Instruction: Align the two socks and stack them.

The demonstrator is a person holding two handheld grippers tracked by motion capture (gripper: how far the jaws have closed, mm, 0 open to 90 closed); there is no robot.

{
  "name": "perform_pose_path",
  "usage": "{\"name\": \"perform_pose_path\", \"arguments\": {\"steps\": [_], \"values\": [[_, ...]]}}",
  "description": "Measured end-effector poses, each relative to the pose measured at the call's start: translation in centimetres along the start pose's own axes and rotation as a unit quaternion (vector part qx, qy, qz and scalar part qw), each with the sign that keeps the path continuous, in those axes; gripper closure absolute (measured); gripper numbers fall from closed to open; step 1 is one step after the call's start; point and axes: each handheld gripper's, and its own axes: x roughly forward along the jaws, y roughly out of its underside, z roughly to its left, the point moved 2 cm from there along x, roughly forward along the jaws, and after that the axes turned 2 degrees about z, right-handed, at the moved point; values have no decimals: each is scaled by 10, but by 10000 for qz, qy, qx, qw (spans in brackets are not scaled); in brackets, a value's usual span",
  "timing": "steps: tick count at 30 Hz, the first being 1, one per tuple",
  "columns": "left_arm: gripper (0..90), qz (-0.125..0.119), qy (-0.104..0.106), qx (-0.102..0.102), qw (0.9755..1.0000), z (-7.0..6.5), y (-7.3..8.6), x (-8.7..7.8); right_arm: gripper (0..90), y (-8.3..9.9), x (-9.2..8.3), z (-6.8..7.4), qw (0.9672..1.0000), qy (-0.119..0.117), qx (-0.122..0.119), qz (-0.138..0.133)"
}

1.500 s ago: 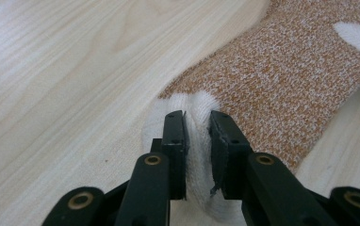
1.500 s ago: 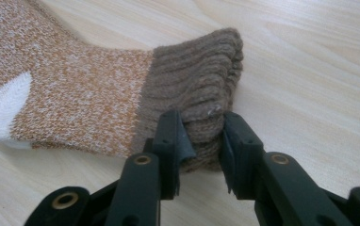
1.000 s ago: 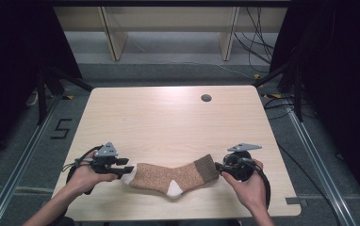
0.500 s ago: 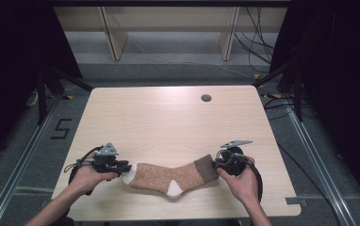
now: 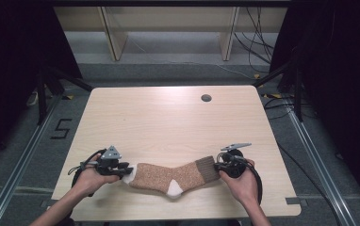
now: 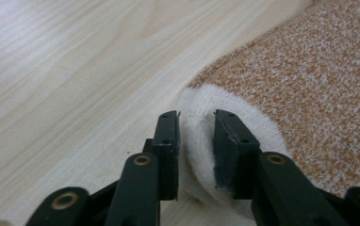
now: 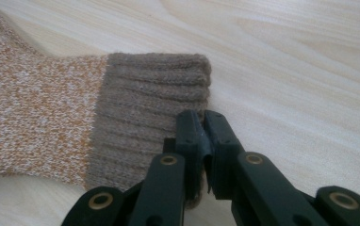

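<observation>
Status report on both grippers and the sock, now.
Left gripper closed on the sock's white toe, jaws just eased slightly. Right gripper just clamped shut on the grey cuff. Sock flat on the table. Nothing in the way.

Looks like a lab recording bay, not a home. Light wooden table (image 5: 168, 122) with a cable hole (image 5: 206, 98) in its top, standing on grey carpet floor (image 5: 36, 155). Metal floor rails (image 5: 13, 174) run along both sides, a "5" marking (image 5: 59, 129) taped or painted beside the left one. Dark curtains (image 5: 13, 56) flank the space. Loose cables (image 5: 256, 42) trail at the back near pale wooden shelving (image 5: 168, 23).
</observation>
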Motion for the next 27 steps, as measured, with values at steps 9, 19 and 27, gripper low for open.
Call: {"name": "perform_pose_path", "arguments": {"steps": [9,19,27], "values": [[691,-172,287,475,9983,-32,-9,-9,849,-3,-3,4,9999,83,-91,-13],[673,-173,391,92,9990,-26,-1,0,814,-2,-3,2,10000,30,-4,-40],[339,-906,-38,-377,9952,-10,-11,-28,605,-8,-24,-2,9979,70,127,-635]]}}
